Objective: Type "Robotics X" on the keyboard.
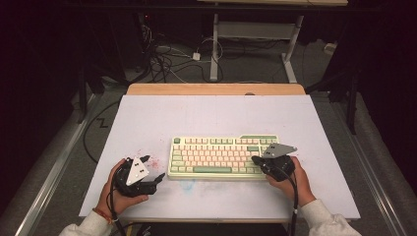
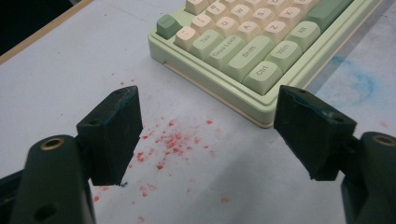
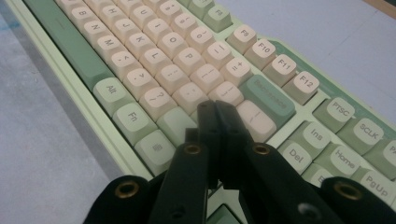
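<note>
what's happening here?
A person holds a claw in each hand at a white table with a green and cream keyboard on it. The right claw is shut, its tips over the keys at the keyboard's right end, near the Enter area; whether they press a key is unclear. The left claw is open and empty, resting by the keyboard's left front corner above some red specks.

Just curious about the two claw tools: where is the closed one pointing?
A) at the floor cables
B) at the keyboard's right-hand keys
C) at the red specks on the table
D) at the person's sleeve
B: the right gripper, jaws pressed together, is over the keyboard near its Enter key.
</note>
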`<move>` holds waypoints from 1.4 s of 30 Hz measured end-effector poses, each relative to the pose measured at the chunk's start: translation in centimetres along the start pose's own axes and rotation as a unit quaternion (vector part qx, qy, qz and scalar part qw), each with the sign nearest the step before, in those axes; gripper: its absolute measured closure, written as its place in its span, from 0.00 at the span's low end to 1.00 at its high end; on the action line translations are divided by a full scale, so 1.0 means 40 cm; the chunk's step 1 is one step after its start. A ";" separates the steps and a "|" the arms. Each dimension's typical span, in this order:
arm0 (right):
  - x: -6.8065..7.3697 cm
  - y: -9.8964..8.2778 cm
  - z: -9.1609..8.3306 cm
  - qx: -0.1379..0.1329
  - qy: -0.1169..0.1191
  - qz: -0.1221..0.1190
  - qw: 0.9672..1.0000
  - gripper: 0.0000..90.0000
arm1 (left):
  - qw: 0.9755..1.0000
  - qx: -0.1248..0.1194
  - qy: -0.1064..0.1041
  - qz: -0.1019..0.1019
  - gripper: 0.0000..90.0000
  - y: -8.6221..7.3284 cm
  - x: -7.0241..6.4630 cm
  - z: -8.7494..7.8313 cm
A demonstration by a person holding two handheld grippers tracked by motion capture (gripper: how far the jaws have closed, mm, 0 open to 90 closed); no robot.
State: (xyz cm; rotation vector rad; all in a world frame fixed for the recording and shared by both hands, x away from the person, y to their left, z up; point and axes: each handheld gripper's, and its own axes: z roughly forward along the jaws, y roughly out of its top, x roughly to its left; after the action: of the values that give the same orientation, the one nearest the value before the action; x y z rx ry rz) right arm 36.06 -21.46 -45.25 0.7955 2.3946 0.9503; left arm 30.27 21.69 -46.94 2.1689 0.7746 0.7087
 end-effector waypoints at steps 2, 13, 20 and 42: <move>0.001 -0.004 0.000 0.001 0.002 0.004 1.000 1.00 | 1.000 0.001 -0.001 -0.001 0.25 0.000 0.000 0.001; 0.005 -0.019 0.003 0.003 0.004 0.001 1.000 1.00 | 1.000 0.005 -0.014 -0.004 0.40 0.003 0.003 -0.003; 0.008 -0.025 0.000 -0.003 0.003 0.005 1.000 1.00 | 0.999 0.009 -0.035 0.000 0.74 0.023 0.010 0.000; 0.013 -0.029 0.000 -0.007 -0.005 0.002 1.000 1.00 | 0.995 0.056 -0.079 0.021 0.97 0.136 0.020 0.090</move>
State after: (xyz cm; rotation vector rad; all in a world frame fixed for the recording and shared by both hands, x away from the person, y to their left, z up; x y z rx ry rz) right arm 35.26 -21.84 -46.18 0.7994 2.3758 0.9621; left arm 34.90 17.60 -44.70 2.3173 0.7029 0.5170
